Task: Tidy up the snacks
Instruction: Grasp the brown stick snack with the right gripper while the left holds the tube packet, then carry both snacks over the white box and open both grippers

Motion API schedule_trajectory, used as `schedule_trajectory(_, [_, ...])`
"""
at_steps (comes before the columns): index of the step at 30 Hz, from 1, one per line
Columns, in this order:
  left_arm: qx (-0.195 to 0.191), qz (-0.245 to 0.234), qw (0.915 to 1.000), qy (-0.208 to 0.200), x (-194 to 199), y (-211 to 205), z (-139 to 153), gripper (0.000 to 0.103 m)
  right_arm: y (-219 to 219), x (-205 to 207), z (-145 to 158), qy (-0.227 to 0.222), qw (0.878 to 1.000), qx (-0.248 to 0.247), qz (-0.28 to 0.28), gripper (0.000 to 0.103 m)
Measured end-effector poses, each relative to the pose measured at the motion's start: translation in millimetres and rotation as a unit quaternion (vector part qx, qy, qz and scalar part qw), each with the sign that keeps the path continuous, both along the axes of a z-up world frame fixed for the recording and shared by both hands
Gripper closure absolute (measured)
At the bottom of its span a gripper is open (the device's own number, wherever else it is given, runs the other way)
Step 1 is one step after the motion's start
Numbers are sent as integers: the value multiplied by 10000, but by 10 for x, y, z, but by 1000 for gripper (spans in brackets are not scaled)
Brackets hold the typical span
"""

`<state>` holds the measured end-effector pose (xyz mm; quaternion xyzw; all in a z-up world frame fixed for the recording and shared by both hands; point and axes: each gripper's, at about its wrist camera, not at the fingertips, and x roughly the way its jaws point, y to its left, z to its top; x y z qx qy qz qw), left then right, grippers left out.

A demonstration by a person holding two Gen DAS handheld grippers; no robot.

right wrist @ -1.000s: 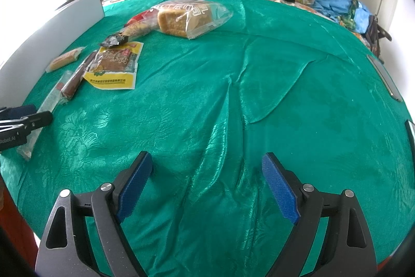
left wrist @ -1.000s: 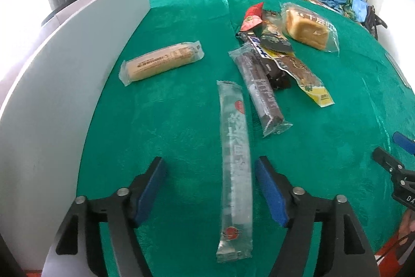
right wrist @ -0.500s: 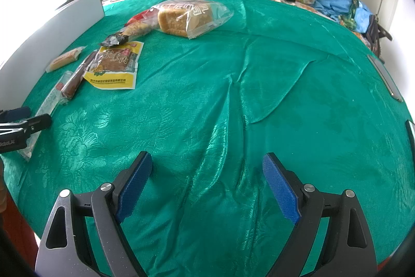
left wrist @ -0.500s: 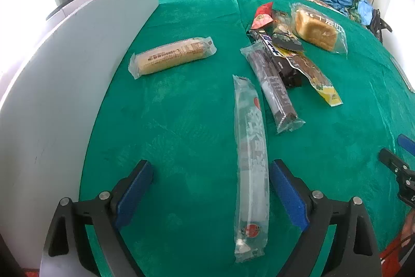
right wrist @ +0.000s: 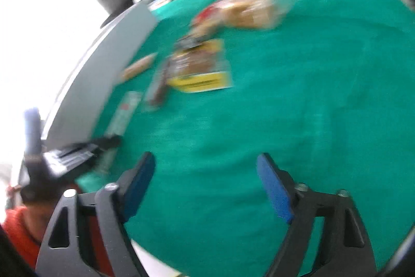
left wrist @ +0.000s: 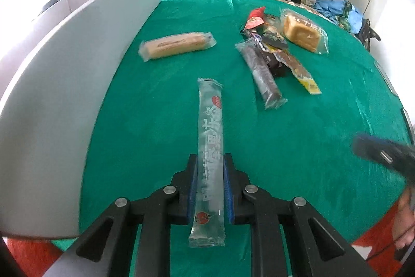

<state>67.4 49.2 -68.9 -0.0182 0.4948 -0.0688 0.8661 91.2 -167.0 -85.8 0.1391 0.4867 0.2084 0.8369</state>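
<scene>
Left wrist view: a green tablecloth [left wrist: 145,121] spreads beside a grey board [left wrist: 64,85], with a bagged bread loaf [left wrist: 302,33], a tan biscuit roll [left wrist: 177,44] and a dark wrapped bar [left wrist: 262,74] lying apart on it. The left gripper [left wrist: 209,173] has clamped its blue pads on the long clear snack stick [left wrist: 210,136], which lies flat near the front edge. That slick, floppy wrapper could slide or sag on lifting, and the right gripper [right wrist: 206,188], empty with jaws closing, could bump it.

tablecloth [left wrist: 155,108]: green | long wrapper [left wrist: 210,126]: clear, red dot | board [left wrist: 64,69]: grey
</scene>
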Motion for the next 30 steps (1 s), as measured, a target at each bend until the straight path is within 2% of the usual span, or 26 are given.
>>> schedule_trajectory(1, [10,-23,10000,-3,-36,20,3,85,152,107,-5,101,9998,-56,130,58])
schedule_trajectory(2, [0,-30,10000,-1,-55,29,-3,85,277,207,-13,190,9996,-111,199,61])
schedule_trajectory(6, [-125,14,9999,-10,-125,97,-10,85,769,703,-48,580,9980,-136,213,62])
schedule_trajectory(9, [-180,-22,9998,-35,-139,124,-18,85,1070,962,-55,709,9965,-437,43,62])
schedule_trajectory(11, [-241,-28,9997,-37,-140,145,-19,85,1167,1029,-57,660,9954,-697,-58,79])
schedule_trajectory(12, [-288,-24,9996,-33,-139,162,-20,85,1165,1031,-70,704,9943,-803,-73,83])
schedule_trajectory(14, [-384,-11,9993,-26,-127,207,-24,85,1106,947,-69,786,9939,-766,53,83])
schedule_trajectory(18, [-598,16,9982,-10,-102,267,-34,85,815,516,-63,947,9892,-1022,446,83])
schedule_trajectory(20, [-640,-5,9979,-15,-94,246,-30,85,692,376,-51,1009,9872,-1177,386,77])
schedule_trajectory(22, [-642,-29,9979,-22,-93,216,-31,85,700,366,-21,936,9857,-1368,304,65])
schedule_trajectory(24, [-611,-93,9981,-16,-105,193,-23,85,773,409,-13,832,9866,-1379,258,65])
schedule_trajectory(26, [-610,-142,9980,0,-137,191,-15,85,900,481,-68,862,9840,-1524,325,67])
schedule_trajectory(27, [-619,-154,9980,-3,-148,193,-7,85,904,504,-70,758,9828,-1647,343,80])
schedule_trajectory(28, [-631,-173,9979,-16,-160,196,4,85,946,497,-71,713,9793,-1855,377,83])
schedule_trajectory(30, [-671,-242,9974,-73,-176,187,47,85,925,449,-61,736,9804,-1787,381,84])
